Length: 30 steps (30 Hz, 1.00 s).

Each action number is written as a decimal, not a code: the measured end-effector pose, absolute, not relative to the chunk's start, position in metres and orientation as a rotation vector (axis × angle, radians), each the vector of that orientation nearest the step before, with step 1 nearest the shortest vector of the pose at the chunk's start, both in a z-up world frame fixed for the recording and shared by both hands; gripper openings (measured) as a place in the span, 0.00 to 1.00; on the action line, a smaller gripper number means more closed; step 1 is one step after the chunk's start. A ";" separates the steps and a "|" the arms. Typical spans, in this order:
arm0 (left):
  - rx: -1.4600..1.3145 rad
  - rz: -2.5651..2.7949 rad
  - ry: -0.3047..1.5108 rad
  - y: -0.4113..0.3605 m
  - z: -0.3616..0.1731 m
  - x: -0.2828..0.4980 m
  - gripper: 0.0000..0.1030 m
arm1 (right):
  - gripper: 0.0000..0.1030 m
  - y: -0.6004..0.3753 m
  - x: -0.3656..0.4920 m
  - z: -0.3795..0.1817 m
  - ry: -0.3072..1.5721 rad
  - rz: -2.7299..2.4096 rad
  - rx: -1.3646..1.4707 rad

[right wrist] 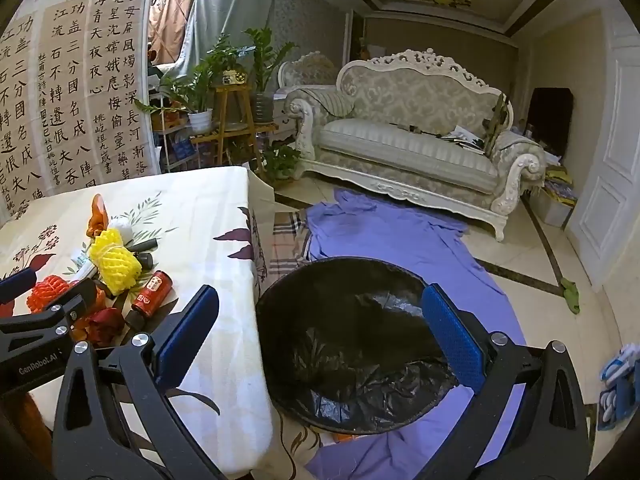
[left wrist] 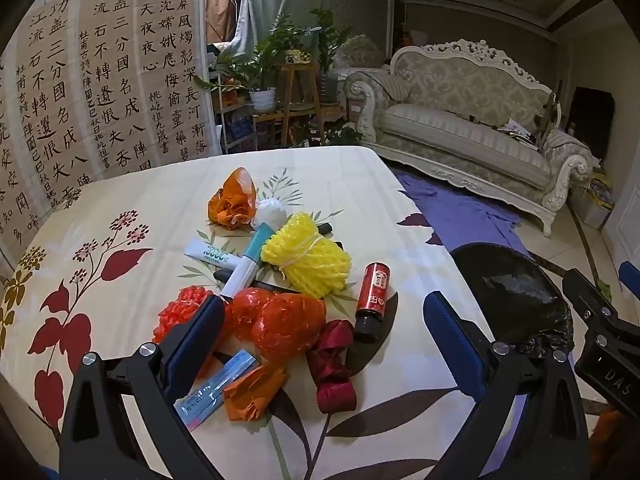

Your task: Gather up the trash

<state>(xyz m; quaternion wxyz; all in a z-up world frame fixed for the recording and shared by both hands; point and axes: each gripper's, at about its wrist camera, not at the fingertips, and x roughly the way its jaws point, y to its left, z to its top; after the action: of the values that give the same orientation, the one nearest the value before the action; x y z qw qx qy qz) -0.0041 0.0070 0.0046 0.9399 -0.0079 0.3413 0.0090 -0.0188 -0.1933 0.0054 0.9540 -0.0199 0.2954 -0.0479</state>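
The left gripper [left wrist: 324, 336] hangs jaws wide apart over the trash pile [left wrist: 280, 280] on the flowered table [left wrist: 120, 208]; the right gripper [right wrist: 320, 332], equally spread, hovers above the black-lined bin [right wrist: 344, 360], seemingly empty, at the pile's three o'clock.

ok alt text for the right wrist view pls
The open right gripper hovers, holding nothing, over a black-lined trash bin beside a floral-clothed table piled with trash.
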 end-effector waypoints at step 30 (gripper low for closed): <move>-0.011 0.012 0.711 -0.003 -0.002 0.003 0.94 | 0.96 -0.204 -0.019 -0.001 0.604 -0.121 -0.031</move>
<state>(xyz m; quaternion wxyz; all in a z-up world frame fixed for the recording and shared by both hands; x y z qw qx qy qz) 0.0026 -0.0032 -0.0023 0.9374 -0.0054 0.3482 0.0057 -0.0187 -0.2036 -0.0008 0.9529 -0.0152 0.2970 -0.0594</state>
